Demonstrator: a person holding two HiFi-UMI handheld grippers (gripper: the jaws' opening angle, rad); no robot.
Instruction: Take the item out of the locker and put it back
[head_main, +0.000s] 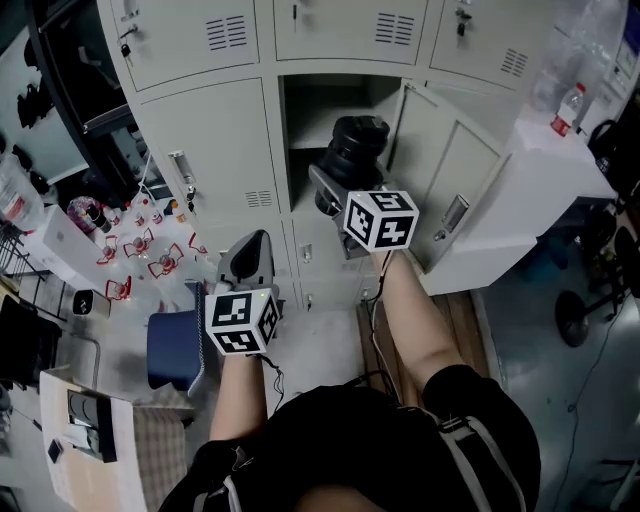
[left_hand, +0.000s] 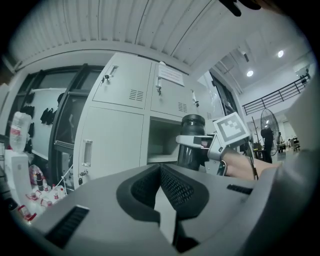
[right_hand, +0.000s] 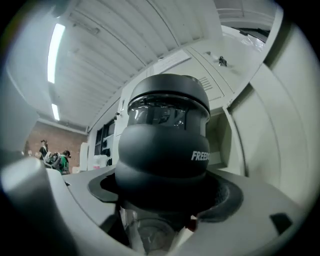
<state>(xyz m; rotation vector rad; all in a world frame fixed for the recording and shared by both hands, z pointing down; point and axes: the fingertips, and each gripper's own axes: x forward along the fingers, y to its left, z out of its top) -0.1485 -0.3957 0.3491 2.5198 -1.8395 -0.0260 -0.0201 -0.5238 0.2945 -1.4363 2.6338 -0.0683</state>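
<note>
A black bottle (head_main: 356, 148) with a clear lower part hangs in front of the open locker compartment (head_main: 322, 112), just outside its mouth. My right gripper (head_main: 336, 192) is shut on it. In the right gripper view the bottle (right_hand: 165, 145) fills the middle, held between the jaws of the right gripper (right_hand: 161, 207). My left gripper (head_main: 250, 254) is lower and to the left, in front of a closed locker door, shut with nothing in it. The left gripper view shows the left gripper (left_hand: 160, 172) with pads together, and beyond it the bottle (left_hand: 193, 145) held by the right gripper (left_hand: 199, 143).
The compartment's door (head_main: 445, 175) stands swung open to the right. Closed lockers (head_main: 200, 150) surround the opening. A blue bin (head_main: 172, 348) sits on the floor at lower left, with small red-and-white items (head_main: 140, 248) behind it. A white table (head_main: 560, 160) with a plastic bottle (head_main: 567, 108) stands at right.
</note>
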